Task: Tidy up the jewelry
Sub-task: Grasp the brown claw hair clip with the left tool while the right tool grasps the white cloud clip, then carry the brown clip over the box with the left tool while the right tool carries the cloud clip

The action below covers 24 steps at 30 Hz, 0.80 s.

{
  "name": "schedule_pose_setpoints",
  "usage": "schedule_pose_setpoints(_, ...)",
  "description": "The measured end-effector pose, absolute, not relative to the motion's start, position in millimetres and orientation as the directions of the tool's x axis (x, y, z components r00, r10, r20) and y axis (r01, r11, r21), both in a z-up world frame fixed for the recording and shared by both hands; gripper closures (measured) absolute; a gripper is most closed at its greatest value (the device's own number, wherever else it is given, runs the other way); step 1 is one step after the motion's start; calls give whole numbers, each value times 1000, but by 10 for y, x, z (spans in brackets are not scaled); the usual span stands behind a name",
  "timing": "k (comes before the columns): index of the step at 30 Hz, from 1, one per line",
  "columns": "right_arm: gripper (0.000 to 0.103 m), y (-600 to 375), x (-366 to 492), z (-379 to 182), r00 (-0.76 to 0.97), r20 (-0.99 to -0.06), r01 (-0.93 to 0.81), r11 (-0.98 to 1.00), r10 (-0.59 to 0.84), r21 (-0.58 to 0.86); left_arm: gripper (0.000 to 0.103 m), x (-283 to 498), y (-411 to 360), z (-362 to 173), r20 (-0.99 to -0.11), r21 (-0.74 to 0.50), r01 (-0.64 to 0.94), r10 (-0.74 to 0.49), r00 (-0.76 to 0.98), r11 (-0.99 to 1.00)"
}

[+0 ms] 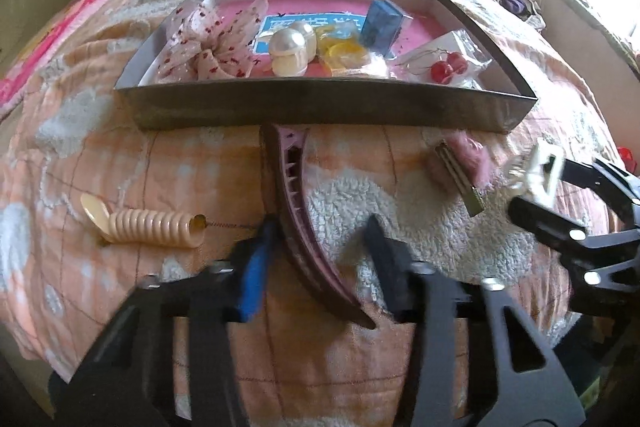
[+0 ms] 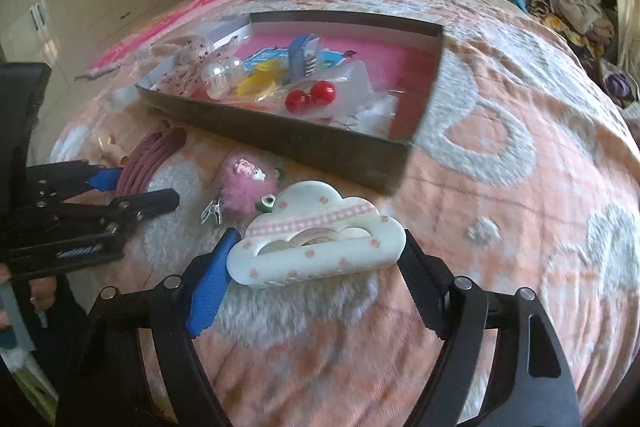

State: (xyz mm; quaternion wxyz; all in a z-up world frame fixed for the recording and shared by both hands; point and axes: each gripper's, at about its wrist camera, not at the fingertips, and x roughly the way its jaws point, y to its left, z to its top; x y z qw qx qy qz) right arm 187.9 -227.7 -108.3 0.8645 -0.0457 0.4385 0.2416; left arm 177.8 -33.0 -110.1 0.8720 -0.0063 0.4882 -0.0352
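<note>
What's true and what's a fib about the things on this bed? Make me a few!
1. The cherries are in the box. True.
2. The cloud clip is in the box. False: it is outside, between the fingers of the right gripper.
3. The spiral tie lies on the blanket. True.
4. The pearls lie on the blanket. False: they are in the box.
</note>
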Motion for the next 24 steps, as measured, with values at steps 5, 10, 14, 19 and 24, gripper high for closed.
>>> schedule_pose_setpoints(5,26,-2494,1721,-975,536,-757,-406,900,374,158,98,1731,-315,-1041,-842,-75,72,-102,529,995)
schedule_pose_setpoints(10,26,-2628,1561,-860,557,-741,-383,908,375,171,98,1628,-332,-882,-823,-101,96,-138,551,990)
schedule_pose_setpoints(14,26,-2631,1438,-741,573,-723,-389,904,386,175,98,1562,-324,-731,-805,-117,108,-158,571,987)
schedule_pose_setpoints(19,26,-2575,1299,-546,596,-692,-414,895,406,168,98,1453,-280,-515,-775,-125,112,-168,609,986)
schedule_pose_setpoints(24,26,-2476,1235,-369,607,-669,-441,882,428,165,98,1356,-193,-337,-747,-138,98,-169,643,986)
